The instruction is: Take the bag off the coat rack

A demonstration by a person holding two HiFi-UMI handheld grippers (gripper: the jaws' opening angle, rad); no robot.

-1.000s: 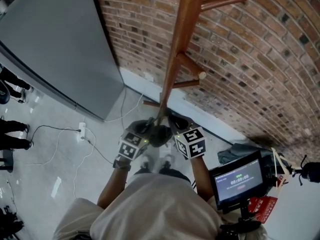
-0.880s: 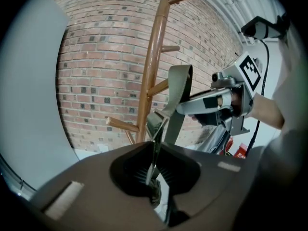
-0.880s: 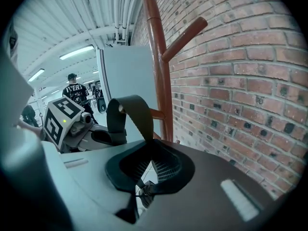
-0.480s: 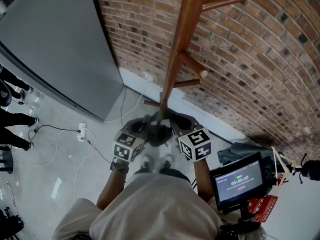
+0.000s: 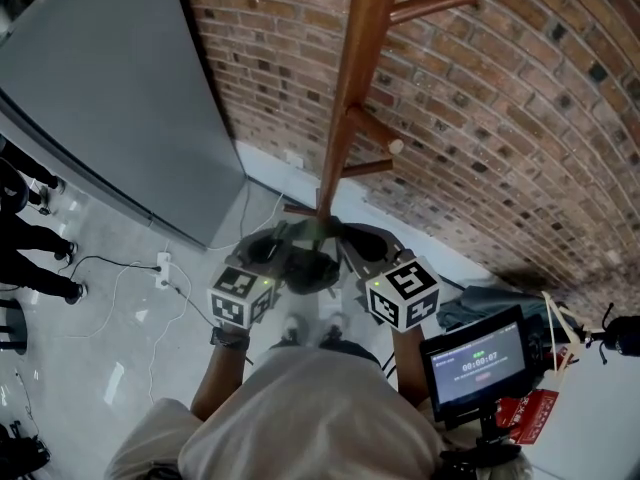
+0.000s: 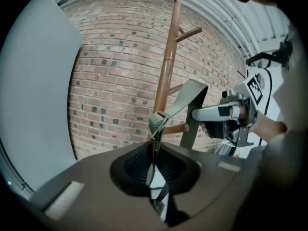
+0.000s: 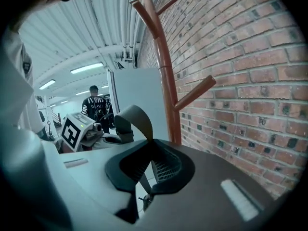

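Observation:
The wooden coat rack (image 5: pixel 347 108) stands against the brick wall, its pegs bare. A dark bag (image 5: pixel 306 268) hangs low between my two grippers, in front of the rack's foot. Its olive strap (image 6: pixel 185 98) runs from one gripper to the other. My left gripper (image 5: pixel 272 248) is shut on the strap's end near a buckle (image 6: pixel 156 121). My right gripper (image 5: pixel 352 244) is shut on the strap's other side, and the strap (image 7: pixel 131 118) arches out of its jaws. The strap is clear of the pegs (image 6: pixel 188 33). The bag's body is mostly hidden behind the grippers.
A tall grey panel (image 5: pixel 95 88) stands left of the rack. Cables and a power strip (image 5: pixel 163 263) lie on the floor. A monitor on a stand (image 5: pixel 478 360) and a grey cloth (image 5: pixel 487 298) are at the right. People's legs (image 5: pixel 35 253) show at the far left.
Both grippers have come down and spread a little apart, the left one leftward and the right one rightward, with the strap still held. The view has shifted slightly.

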